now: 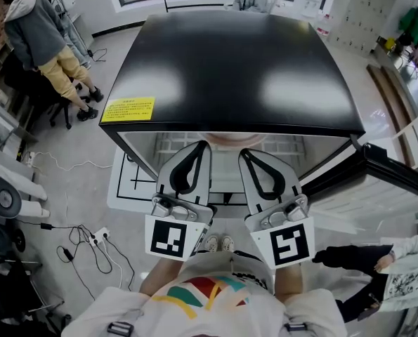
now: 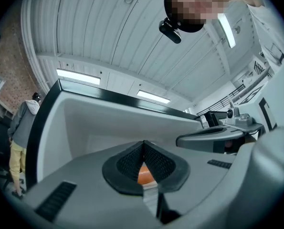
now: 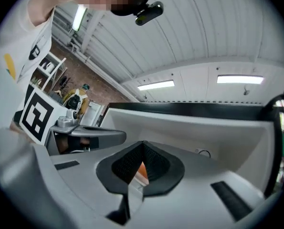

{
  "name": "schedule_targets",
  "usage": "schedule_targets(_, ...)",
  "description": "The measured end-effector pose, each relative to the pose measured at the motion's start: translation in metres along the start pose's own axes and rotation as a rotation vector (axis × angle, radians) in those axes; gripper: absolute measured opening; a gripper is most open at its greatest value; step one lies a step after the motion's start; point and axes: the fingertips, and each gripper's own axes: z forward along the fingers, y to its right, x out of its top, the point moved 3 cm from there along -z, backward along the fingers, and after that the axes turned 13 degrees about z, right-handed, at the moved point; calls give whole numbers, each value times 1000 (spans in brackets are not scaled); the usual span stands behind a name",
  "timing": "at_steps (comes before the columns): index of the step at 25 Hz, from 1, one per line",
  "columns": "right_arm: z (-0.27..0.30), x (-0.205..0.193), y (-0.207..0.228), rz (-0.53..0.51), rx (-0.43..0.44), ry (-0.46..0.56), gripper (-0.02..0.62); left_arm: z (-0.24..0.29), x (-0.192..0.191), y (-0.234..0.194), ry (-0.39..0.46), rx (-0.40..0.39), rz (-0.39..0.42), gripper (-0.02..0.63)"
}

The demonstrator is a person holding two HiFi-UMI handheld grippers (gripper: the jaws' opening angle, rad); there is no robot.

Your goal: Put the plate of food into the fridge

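Observation:
From above, the black-topped fridge stands open in the head view. A pale round plate shows just under its front edge, on a shelf inside. My left gripper and right gripper point into the opening side by side, their tips just short of the plate on either side. Both are shut, pads meeting at the tips. In the left gripper view an orange patch shows through the gap behind the joined tips of the left gripper. The right gripper shows a similar orange patch.
The fridge door hangs open at the right. A yellow sticker marks the fridge top's left corner. A person stands at far left, another at lower right. Cables and a power strip lie on the floor at left.

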Motion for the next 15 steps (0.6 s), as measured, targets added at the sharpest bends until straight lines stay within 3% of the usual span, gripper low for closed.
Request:
schedule_targets(3, -7, 6, 9, 89, -65, 69, 0, 0, 4, 2, 3, -2, -6, 6)
schedule_targets(15, -22, -4, 15, 75, -232, 103, 0, -1, 3, 14, -12, -27, -18, 6)
